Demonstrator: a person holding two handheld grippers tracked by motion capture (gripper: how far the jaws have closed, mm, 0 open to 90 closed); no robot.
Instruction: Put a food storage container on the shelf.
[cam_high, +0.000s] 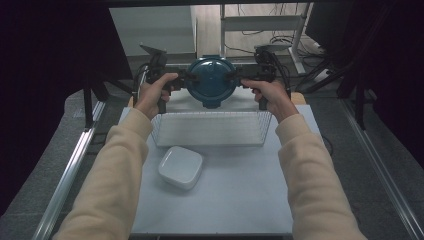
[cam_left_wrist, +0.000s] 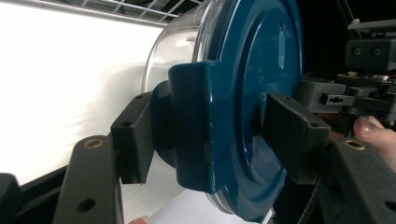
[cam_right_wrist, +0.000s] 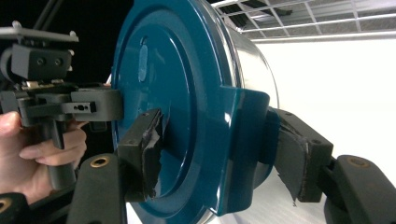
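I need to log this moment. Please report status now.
Left gripper and right gripper both clamp the blue-lidded container at opposite side latches. Container held above wire basket. White dish nearer, apart.

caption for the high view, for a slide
Both grippers, left gripper and right gripper, clamp a blue-lidded container above a wire basket.

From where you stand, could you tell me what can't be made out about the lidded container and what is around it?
- Container contents: the blue lid covers them in the high view; glare whitens the clear wall in the left gripper view.
- Basket interior: the wire basket is too fine-meshed in the high view.
- White dish: its underside is hidden.
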